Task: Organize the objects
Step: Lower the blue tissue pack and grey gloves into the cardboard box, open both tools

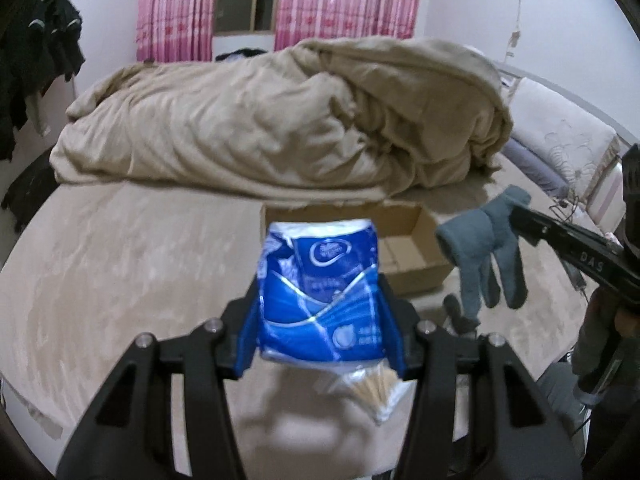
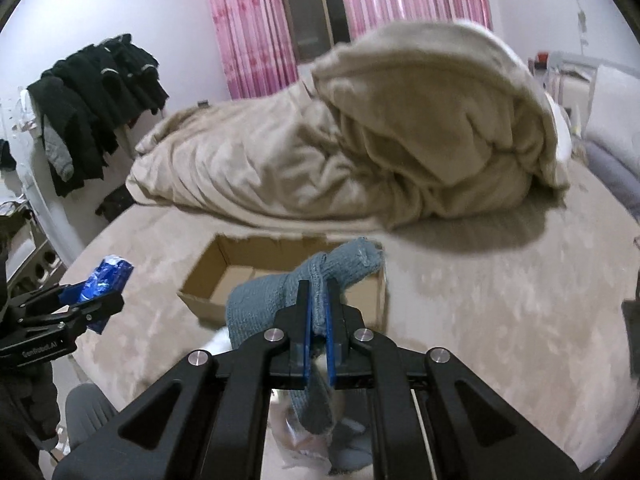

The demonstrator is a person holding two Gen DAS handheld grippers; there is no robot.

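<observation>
My left gripper (image 1: 320,300) is shut on a blue and white tissue pack (image 1: 320,292), held up above the bed; the pack (image 2: 106,280) and that gripper (image 2: 96,304) also show at the left of the right wrist view. My right gripper (image 2: 319,300) is shut on a grey-blue knit glove (image 2: 316,280), whose fingers dangle in the left wrist view (image 1: 480,256), where the right gripper (image 1: 520,216) enters from the right. An open cardboard box (image 2: 280,276) sits on the bed just beyond both grippers, also seen behind the pack (image 1: 412,252). A clear bag of cotton swabs (image 1: 376,388) lies on the bed under the pack.
A rumpled beige duvet (image 1: 280,120) is heaped across the far half of the bed (image 1: 120,260). Dark clothes (image 2: 92,104) hang at the left wall. Pink curtains (image 1: 340,0) cover the back window. Pillows (image 1: 560,140) lie at the right.
</observation>
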